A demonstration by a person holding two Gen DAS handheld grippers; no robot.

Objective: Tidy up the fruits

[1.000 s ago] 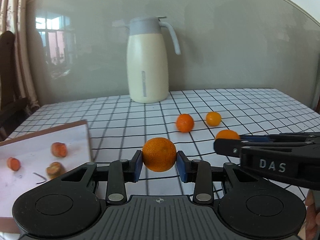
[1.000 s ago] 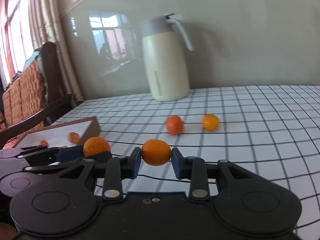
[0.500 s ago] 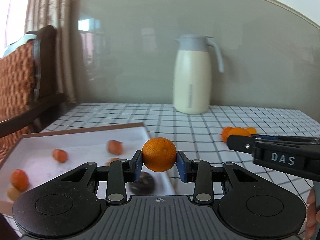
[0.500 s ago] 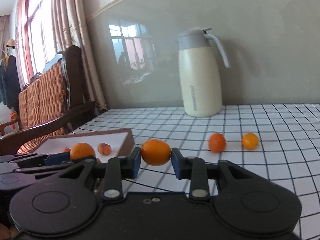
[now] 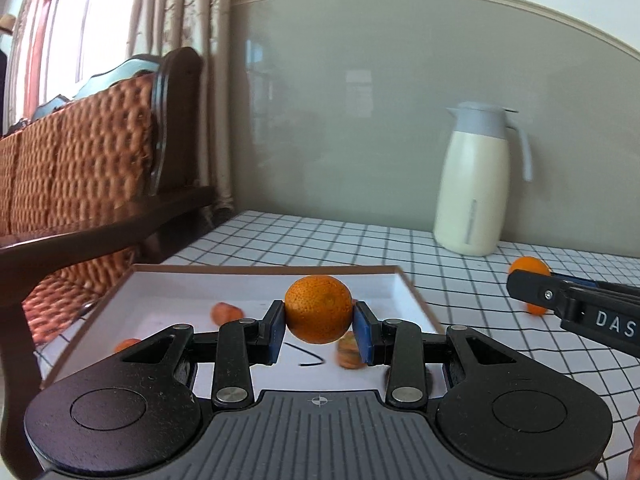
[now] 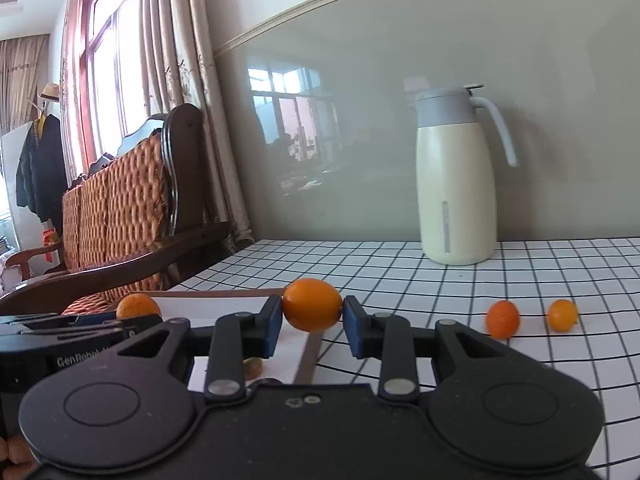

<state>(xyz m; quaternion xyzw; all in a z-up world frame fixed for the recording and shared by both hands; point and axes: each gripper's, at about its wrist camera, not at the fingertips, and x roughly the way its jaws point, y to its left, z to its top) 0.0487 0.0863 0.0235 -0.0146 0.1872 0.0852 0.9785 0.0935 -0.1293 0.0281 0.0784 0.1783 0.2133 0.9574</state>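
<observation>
Both claws were clamped on fruit: the left gripper (image 5: pixel 319 332), holding a round dimpled orange tangerine (image 5: pixel 318 309), hung over the shallow white brown-rimmed cardboard tray (image 5: pixel 404 284), nearer than the right gripper (image 6: pixel 312 326), holding a smooth oval orange kumquat (image 6: pixel 313 309) over the tray's right rim.

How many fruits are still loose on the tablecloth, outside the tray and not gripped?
2: one orange and a smaller, yellower fruit to its right, both lying in front of the jug in the right wrist view. The gripper bodies may hide others.
</observation>
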